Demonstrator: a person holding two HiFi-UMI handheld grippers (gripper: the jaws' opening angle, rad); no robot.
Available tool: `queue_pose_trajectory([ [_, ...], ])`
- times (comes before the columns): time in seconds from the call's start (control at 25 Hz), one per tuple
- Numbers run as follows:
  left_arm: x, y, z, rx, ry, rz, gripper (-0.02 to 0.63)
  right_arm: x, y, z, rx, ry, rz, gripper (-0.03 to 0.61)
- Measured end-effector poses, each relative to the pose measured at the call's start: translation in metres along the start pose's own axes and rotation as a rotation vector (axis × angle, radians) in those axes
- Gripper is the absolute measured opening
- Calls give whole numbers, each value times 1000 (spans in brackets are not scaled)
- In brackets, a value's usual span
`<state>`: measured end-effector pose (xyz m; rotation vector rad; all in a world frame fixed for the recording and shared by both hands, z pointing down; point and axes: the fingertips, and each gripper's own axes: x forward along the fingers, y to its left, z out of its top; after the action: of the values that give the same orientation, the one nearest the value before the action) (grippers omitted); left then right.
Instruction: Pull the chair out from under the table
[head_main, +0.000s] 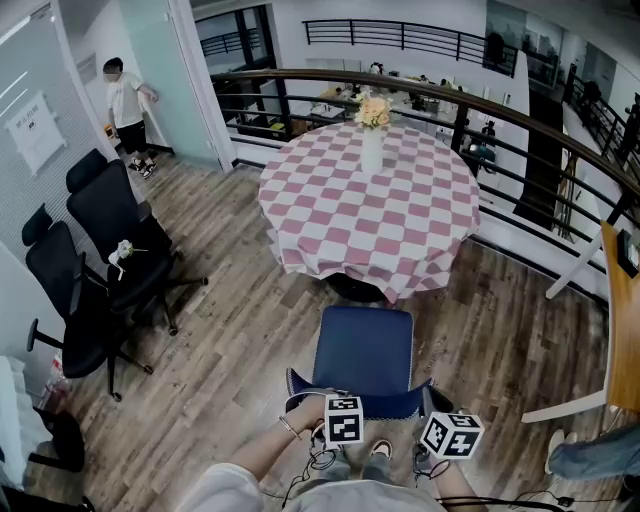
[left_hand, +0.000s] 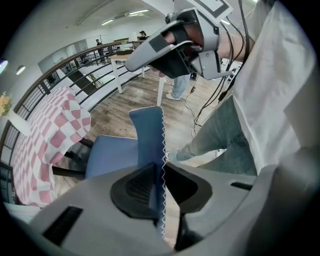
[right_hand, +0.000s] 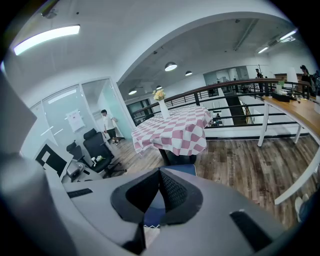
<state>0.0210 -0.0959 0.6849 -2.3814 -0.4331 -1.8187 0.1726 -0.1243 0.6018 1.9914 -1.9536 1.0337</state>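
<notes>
Though head view hides jaws, left hand-held gripper (left_hand: 160, 170) pinches chair back (left_hand: 147, 135) — right hand-held gripper (right_hand: 160, 172) seemingly too.

No words, numbers or brand names can be read. A white notice (head_main: 36, 130) hangs on the glass wall (head_main: 50, 195) at left, its print too small and blurred to make out.

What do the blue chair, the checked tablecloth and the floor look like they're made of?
The blue chair looks upholstered in matte fabric or leatherette; white zigzag stitching edges its back. The tablecloth seems thin cloth, pink-and-white checks, hanging in soft folds. The floor looks like wood or wood-look laminate planks, grain and seams showing.
</notes>
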Motion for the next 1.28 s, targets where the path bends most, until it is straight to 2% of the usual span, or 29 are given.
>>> queue_pose_trajectory([
  [0.36,1,-3,-1,-12,-12,-38,73,10,-1,5,5,1,6,17],
  [0.68,3,0,0,-84,-139,-45,89,22,6,8,-19,19,23,17],
  [0.88,-5,0,0,-86,-154,-2,91,28,12,16,-47,21,36,17],
  [1.16,-43,19,5,-235,-349,37,89,37,23,21,-76,40,57,17],
  [1.28,-60,32,10,-357,-481,44,85,40,30,22,-81,41,77,17],
])
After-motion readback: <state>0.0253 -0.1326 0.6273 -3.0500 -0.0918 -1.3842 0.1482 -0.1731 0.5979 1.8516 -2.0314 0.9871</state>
